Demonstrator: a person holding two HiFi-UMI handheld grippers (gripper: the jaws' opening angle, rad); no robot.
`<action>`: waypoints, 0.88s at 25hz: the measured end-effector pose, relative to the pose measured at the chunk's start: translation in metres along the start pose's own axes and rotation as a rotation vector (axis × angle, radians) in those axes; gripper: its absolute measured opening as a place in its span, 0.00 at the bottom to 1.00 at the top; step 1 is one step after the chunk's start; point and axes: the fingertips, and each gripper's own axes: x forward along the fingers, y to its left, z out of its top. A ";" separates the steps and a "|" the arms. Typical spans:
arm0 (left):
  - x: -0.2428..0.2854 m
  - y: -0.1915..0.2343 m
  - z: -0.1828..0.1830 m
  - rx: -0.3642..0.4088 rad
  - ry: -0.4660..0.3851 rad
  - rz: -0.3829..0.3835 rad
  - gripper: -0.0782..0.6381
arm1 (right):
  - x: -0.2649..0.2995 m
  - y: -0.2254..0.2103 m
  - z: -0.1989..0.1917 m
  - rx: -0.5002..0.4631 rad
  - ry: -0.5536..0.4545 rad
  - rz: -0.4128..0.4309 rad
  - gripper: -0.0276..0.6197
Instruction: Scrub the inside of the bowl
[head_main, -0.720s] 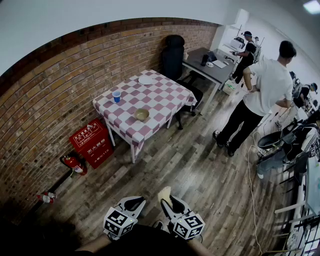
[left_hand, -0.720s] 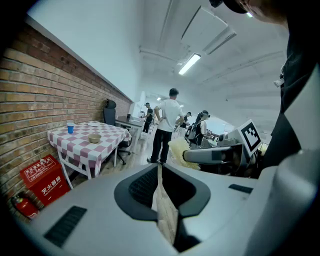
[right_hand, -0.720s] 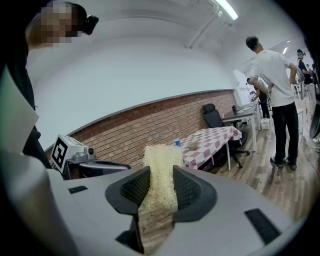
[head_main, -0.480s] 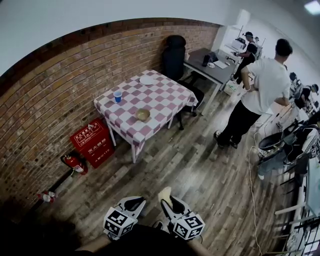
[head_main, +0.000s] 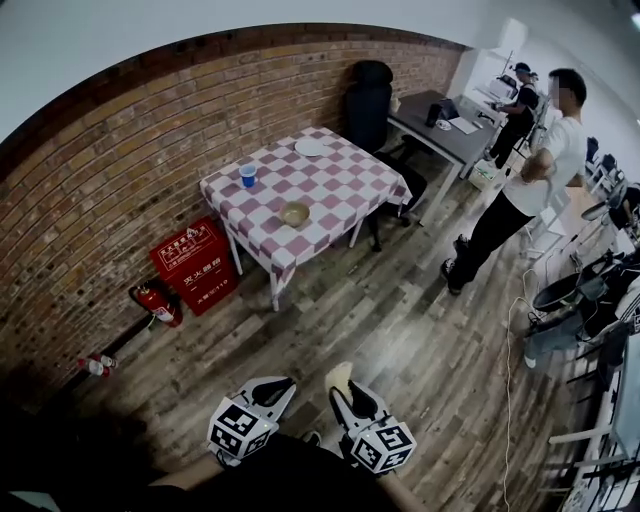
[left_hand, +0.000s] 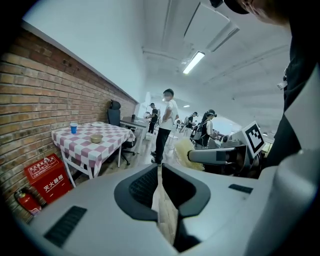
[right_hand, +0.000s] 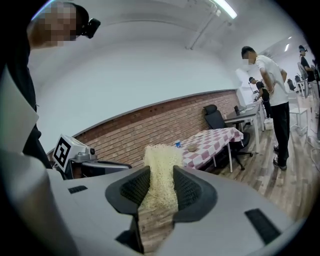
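Observation:
A small tan bowl (head_main: 294, 213) stands on the red-and-white checkered table (head_main: 330, 190) across the room, also seen far off in the left gripper view (left_hand: 96, 138) and the right gripper view (right_hand: 191, 147). Both grippers are held low over the wooden floor, far from the table. My left gripper (head_main: 278, 384) is shut with nothing between its jaws (left_hand: 160, 172). My right gripper (head_main: 343, 392) is shut on a pale yellow fibrous scrubber (right_hand: 161, 160), which sticks out past its jaws (head_main: 339, 376).
A blue cup (head_main: 248, 175) and a white plate (head_main: 309, 147) share the table. A red box (head_main: 192, 265) and a fire extinguisher (head_main: 157, 303) sit by the brick wall. A black chair (head_main: 370, 95), a grey desk (head_main: 445, 135) and a standing person (head_main: 520, 190) are beyond.
The head view has shifted, so the table now sits a little lower and further right in it. Both grippers show slightly lower, still held as before. The standing person has turned and stepped.

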 end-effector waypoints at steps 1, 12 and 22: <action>0.005 -0.006 -0.001 0.002 0.000 0.002 0.16 | -0.003 -0.004 -0.001 -0.004 0.005 0.008 0.28; 0.034 -0.021 -0.016 -0.054 0.019 0.066 0.16 | -0.007 -0.044 -0.020 0.038 0.062 0.063 0.28; 0.082 0.035 0.015 -0.061 0.020 0.031 0.16 | 0.054 -0.081 0.009 0.036 0.077 0.027 0.28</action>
